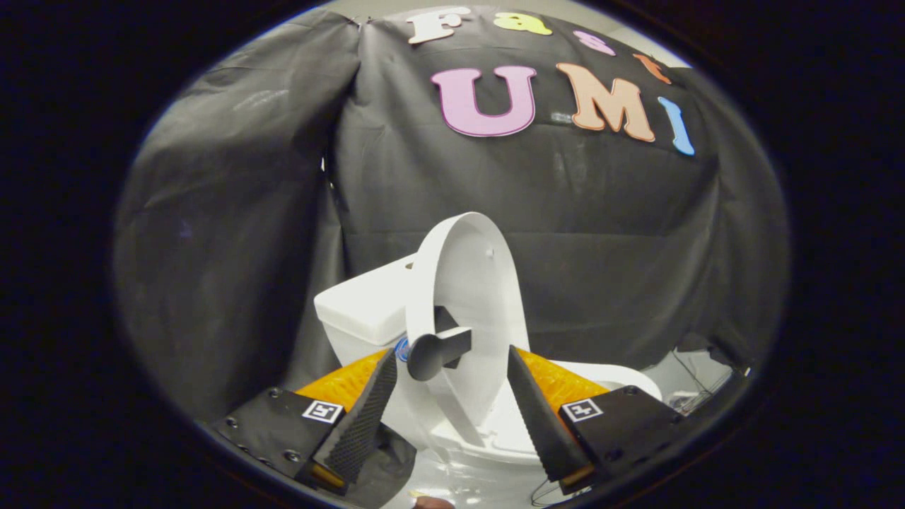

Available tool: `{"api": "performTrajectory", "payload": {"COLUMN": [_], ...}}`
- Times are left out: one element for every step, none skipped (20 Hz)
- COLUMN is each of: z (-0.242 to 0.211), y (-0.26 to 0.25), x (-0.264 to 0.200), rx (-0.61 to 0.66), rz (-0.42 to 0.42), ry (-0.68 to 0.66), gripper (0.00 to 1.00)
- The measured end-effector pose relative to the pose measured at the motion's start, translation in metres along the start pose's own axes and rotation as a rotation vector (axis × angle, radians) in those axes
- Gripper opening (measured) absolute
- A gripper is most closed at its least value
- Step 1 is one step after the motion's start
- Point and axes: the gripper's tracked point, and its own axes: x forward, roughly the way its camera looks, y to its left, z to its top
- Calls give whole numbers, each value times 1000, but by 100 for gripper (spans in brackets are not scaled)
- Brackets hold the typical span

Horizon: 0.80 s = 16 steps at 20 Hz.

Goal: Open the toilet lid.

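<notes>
Toilet lid (470, 297): plain white, with a dark grey knob-shaped handle (436, 351) on it. Cistern (360, 307): white. Bowl rim (601, 375): white. Gripper (452, 410): fingers (364, 417) black with a fine ribbed texture; bodies behind them orange; black mounting plates (279, 424), each bearing a small black-and-white square marker (322, 411). Backdrop cloth (233, 212): dark grey-black.

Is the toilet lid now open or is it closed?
Open. The lid stands raised on its edge, nearly upright beside the tank, with the bowl rim uncovered. The gripper has its jaws apart, pressing on nothing.
</notes>
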Motion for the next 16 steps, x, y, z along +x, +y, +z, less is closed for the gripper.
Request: {"api": "performTrajectory", "payload": {"z": [0, 1, 3, 4, 6, 8, 7, 11, 17, 21, 24, 26, 25, 24, 20, 17], "y": [-5, -11, -15, -18, -23, -27, -27, -31, -37, -40, -50, -62, -73, -84, -95, -102], "x": [-5, -10, -14, -19, -24, -28, -33, -38, -42, -45, -50, -54, -56, -59, -60, -62], "rx": [3, 9, 16, 16, 11, 18, 40, 49, 52, 61, 69, 75, 77, 81, 92, 103], "rz": [-5, -11, -11, -7, -3, 5, 31, 34, 39, 41, 37, 22, 6, -11, -37, -47], "ry": [-2, -6, -11, -15, -17, -20, -20, -32, -50, -68, -84, -94, -99, -98, -85, -83], "gripper": [97, 97, 97, 97, 96, 96, 97, 96, 96, 96, 97, 97, 97, 97, 97, 96]}}
